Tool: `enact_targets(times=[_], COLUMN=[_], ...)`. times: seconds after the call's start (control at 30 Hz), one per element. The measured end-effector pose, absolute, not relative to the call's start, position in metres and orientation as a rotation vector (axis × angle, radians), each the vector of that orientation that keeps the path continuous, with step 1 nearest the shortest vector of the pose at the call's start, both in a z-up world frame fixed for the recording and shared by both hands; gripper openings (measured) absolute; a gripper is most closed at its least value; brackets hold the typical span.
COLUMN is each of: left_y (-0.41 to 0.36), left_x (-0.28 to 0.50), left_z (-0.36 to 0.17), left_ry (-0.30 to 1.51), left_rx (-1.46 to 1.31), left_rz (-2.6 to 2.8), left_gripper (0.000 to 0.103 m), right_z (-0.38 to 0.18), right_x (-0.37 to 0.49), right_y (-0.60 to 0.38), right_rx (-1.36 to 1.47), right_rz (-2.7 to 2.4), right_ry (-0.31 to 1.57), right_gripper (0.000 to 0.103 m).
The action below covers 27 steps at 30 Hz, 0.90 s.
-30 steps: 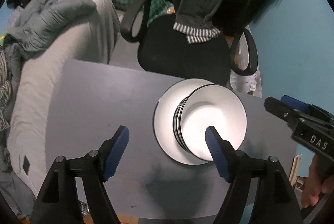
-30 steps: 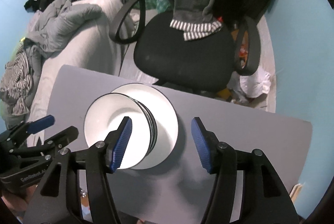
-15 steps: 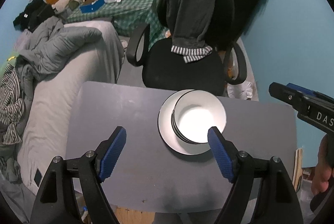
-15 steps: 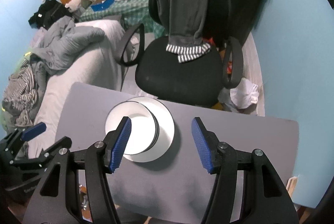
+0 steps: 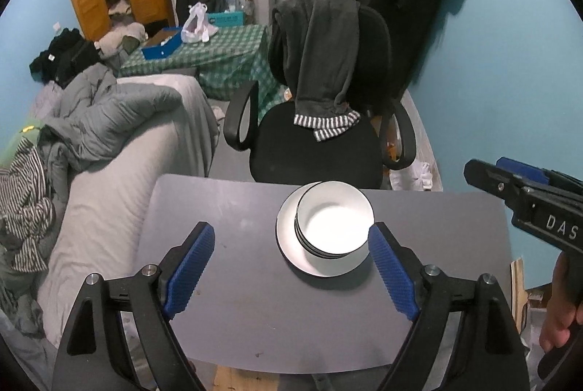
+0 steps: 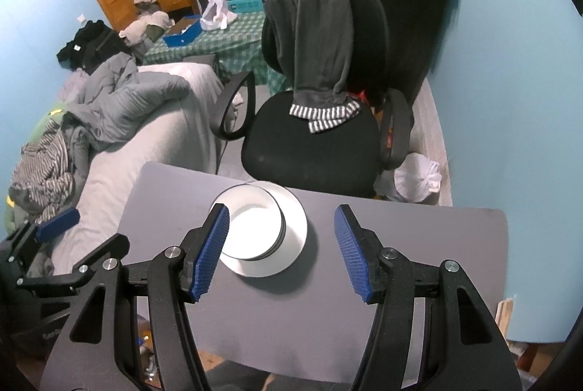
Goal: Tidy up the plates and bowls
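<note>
A stack of white bowls (image 5: 333, 221) with dark rims sits on a white plate (image 5: 291, 245) near the far edge of the grey table (image 5: 237, 300). The same stack (image 6: 255, 223) and plate (image 6: 293, 227) show in the right wrist view. My left gripper (image 5: 291, 274) is open and empty, held high above the table's near side. My right gripper (image 6: 280, 249) is open and empty, also well above the table. The right gripper also shows at the right edge of the left wrist view (image 5: 524, 198).
A black office chair (image 5: 317, 143) draped with a dark garment stands right behind the table. A bed (image 5: 109, 172) with a grey jacket and clothes lies to the left. A blue wall (image 5: 510, 63) is on the right.
Both grippers have pulled up and back from the stack, so the bowls and plate look smaller and more of the room shows. Both stayed open. The stack has not moved.
</note>
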State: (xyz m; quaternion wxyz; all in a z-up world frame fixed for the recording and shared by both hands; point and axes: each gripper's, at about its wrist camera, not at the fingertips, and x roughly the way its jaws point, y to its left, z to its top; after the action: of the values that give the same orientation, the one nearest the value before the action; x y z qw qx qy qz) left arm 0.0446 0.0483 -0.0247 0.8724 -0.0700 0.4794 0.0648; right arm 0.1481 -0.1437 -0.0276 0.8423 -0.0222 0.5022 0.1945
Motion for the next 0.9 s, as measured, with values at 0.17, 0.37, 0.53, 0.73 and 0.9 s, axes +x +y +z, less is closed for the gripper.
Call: enact_targets(times=[0.17, 0.37, 0.53, 0.73, 0.9], left_y=[0.050, 0.056, 0.058, 0.058, 0.062], left_x=[0.035, 0.029, 0.024, 0.022, 0.017], left_z=[-0.015, -0.012, -0.011, -0.011, -0.008], left_ry=[0.975, 0.962, 0.957, 0.954, 0.953], left_rx=[-0.174, -0.200, -0.207, -0.207, -0.211], left_rz=[0.132, 0.130, 0.131, 0.135, 0.143], left_gripper=[0.087, 0.087, 0.087, 0.087, 0.087], right_z=[-0.021, -0.016, -0.013, -0.012, -0.009], right_x=[0.136, 0.130, 0.127, 0.124, 0.122], right_y=[-0.145, -0.152, -0.155, -0.157, -0.155], right_rx=[-0.047, -0.025, -0.007, 0.000, 0.000], right_rz=[0.408, 0.387, 0.365, 0.365, 0.368], right_ry=[1.044, 1.039, 1.037, 1.031, 1.027], right_gripper=[0.059, 0.059, 0.059, 0.059, 0.059])
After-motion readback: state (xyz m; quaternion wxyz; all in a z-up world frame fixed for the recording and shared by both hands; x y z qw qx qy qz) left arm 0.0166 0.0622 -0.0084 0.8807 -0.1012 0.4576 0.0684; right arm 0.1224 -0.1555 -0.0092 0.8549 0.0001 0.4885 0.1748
